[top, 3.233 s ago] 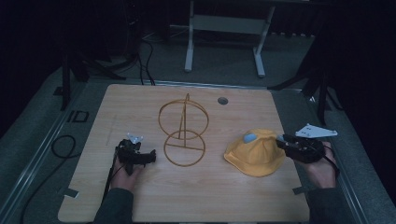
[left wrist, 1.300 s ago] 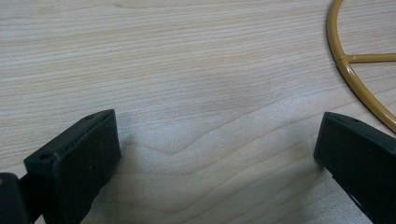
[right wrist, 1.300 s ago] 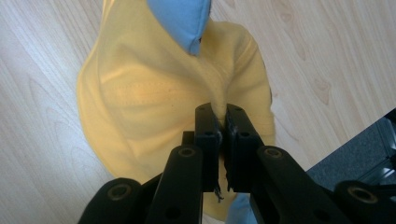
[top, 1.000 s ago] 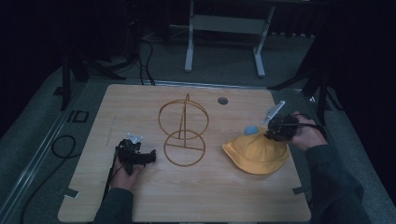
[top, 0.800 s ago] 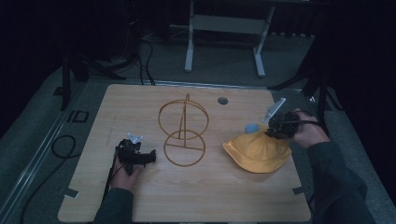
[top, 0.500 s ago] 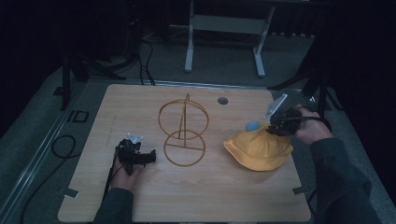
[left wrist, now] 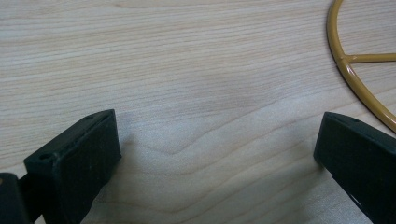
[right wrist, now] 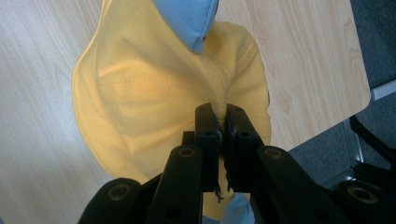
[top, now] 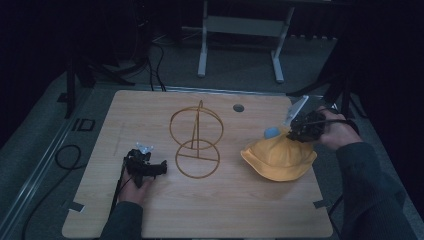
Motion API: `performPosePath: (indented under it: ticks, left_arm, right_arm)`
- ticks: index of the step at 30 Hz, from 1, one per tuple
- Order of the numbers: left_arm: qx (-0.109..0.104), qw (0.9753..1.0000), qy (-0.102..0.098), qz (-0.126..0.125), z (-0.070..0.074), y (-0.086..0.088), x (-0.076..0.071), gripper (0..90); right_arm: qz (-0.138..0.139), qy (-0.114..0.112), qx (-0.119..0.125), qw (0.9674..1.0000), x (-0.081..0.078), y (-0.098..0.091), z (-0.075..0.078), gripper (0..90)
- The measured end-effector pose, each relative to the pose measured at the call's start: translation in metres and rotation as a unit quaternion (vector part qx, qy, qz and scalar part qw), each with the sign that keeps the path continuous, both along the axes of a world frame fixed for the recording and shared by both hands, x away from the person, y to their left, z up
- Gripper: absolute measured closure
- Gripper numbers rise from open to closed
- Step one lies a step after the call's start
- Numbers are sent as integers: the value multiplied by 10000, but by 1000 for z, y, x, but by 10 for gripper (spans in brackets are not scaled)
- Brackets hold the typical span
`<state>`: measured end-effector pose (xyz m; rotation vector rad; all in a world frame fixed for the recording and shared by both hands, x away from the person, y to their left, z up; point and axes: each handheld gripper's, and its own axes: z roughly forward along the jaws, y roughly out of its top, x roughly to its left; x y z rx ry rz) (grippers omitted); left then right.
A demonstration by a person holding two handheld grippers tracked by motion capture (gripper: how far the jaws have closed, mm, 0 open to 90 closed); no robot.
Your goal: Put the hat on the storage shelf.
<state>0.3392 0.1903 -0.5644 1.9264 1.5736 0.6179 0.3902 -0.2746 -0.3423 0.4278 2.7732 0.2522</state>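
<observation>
Wire stand (top: 196,139) mid-table (top: 150,210), hat (top: 279,157) to its right, left gripper (top: 162,169) to its left, right gripper (top: 296,136) on the hat's far edge

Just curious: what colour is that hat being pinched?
Yellow, with a light blue patch; the hat shows best in the right gripper view.

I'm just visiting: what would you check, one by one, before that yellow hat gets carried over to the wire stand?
1. Grip on the hat: the right gripper has its jaws pinched on a fold of the yellow bucket hat. Ok.
2. Hat off the table: its brim looks to rest on the wooden table in the high view. Not ok yet.
3. Wire hat stand upright, with its top free. Ok.
4. Path from hat to stand: bare wood between them. Ok.
5. Left gripper: open, resting on the table beside the stand's base ring, not touching it. Ok.
6. Firmness of the grip on the thin fabric: cannot tell.
</observation>
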Motion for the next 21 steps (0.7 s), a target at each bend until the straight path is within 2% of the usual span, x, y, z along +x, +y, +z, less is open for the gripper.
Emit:
performPosePath:
  ticks: [9, 17, 21]
  left_arm:
    - [-1, 10000, 1, 1, 0, 0, 0, 4]
    - [0, 10000, -3, 3, 0, 0, 0, 4]
    - [-1, 10000, -1, 4, 0, 0, 0, 4]
  right_arm:
    - [77, -45, 115, 9999, -2, 1, 19, 854]
    - [146, -75, 138, 9998, -2, 3, 30, 854]
    - [195, -44, 259, 9995, -2, 4, 35, 854]
